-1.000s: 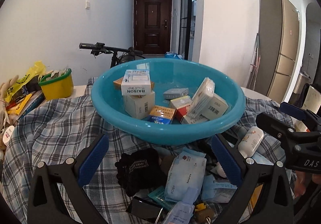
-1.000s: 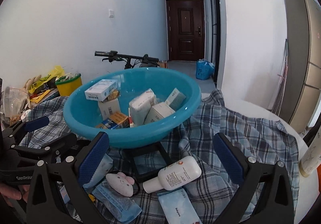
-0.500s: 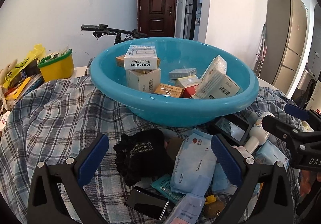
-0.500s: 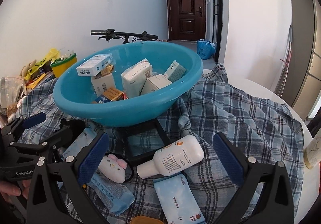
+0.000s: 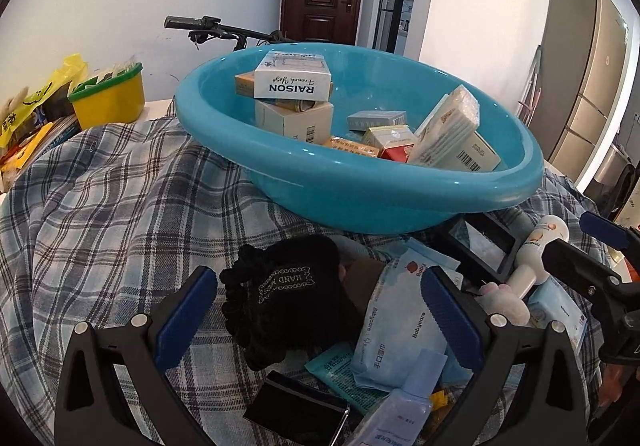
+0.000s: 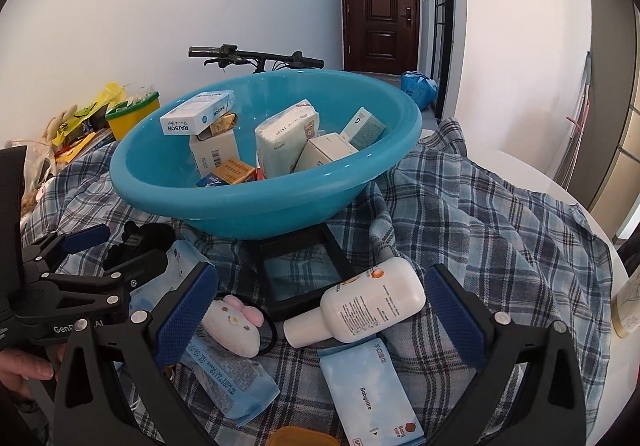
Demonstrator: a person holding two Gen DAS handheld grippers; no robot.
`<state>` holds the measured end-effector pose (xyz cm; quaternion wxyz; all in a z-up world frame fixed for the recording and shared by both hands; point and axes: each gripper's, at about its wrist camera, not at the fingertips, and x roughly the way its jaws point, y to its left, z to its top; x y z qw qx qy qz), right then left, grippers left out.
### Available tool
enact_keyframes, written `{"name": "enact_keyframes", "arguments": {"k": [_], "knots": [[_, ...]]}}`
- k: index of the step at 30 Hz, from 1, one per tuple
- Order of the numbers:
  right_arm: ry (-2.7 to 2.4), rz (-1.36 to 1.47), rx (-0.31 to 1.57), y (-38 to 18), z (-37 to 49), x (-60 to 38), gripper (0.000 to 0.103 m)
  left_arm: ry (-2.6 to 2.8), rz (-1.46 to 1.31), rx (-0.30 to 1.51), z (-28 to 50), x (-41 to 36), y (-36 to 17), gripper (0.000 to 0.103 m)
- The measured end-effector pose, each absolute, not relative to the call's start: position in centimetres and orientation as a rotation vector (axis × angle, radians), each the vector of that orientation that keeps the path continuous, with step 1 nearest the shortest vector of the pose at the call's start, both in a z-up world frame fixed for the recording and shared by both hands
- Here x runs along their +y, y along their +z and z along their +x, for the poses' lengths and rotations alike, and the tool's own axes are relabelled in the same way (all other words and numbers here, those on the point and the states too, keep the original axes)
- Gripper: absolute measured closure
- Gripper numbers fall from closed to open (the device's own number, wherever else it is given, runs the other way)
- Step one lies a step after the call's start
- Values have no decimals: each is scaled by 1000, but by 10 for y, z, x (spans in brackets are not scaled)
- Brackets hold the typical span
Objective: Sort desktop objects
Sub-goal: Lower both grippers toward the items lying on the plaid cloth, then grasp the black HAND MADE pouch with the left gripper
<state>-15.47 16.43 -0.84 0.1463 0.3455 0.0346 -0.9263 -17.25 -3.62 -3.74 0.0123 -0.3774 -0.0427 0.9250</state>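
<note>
Hovering empty, fingers apart, left gripper, right gripper, one basin, one white bottle, two Babycare packs.

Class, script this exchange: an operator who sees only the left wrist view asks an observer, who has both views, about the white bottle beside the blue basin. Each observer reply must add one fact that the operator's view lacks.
Operator: In my view a tong finger hides most of the white bottle. How does it lie?
Observer: The white bottle lies on its side on the plaid cloth, with its cap end pointing toward the plush toy.
Operator: Do the right tongs hold it?
Observer: No. The right tongs are open, and the bottle lies between their two fingers, touching neither.
</note>
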Motion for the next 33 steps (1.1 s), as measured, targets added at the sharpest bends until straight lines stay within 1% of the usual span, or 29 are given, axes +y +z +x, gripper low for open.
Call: {"name": "enact_keyframes", "arguments": {"k": [4,6,7,8,9,11,12,16,18,20,24,27,31,33], "knots": [[-2661,997,114,-8,-154,163,0,2951,-1169,-38,-181,-41,-42,0],[-2659,989,126,-7,-152,161,0,2894,-1216,-150,-187,-55,-46,2],[-2660,986,132,-7,-152,160,0,2881,-1234,-201,-189,-60,-48,10],[-2661,984,135,-7,-152,160,0,2883,-1263,-211,-192,-64,-51,16],[-2660,985,136,-7,-152,159,0,2887,-1297,-200,-195,-66,-54,17],[-2658,994,136,-8,-153,159,0,2838,-1348,-243,-201,-70,-61,23],[-2658,997,135,-9,-153,160,0,2827,-1346,-259,-201,-71,-62,24],[-2657,1005,128,-10,-154,160,0,2800,-1350,-176,-200,-59,-62,33],[-2656,1007,131,-11,-154,160,0,2790,-1350,-133,-199,-54,-62,36],[-2654,1008,136,-11,-154,160,0,2774,-1340,-136,-199,-53,-62,44],[-2652,1006,141,-11,-154,160,0,2762,-1323,-126,-198,-51,-60,51],[-2658,997,133,-8,-153,161,0,2803,-1268,-95,-194,-48,-53,54],[-2687,956,72,-1,-151,170,0,2917,-1030,-56,-175,-48,-24,55],[-2693,944,24,1,-151,176,0,2909,-955,-49,-168,-48,-14,59]]}}
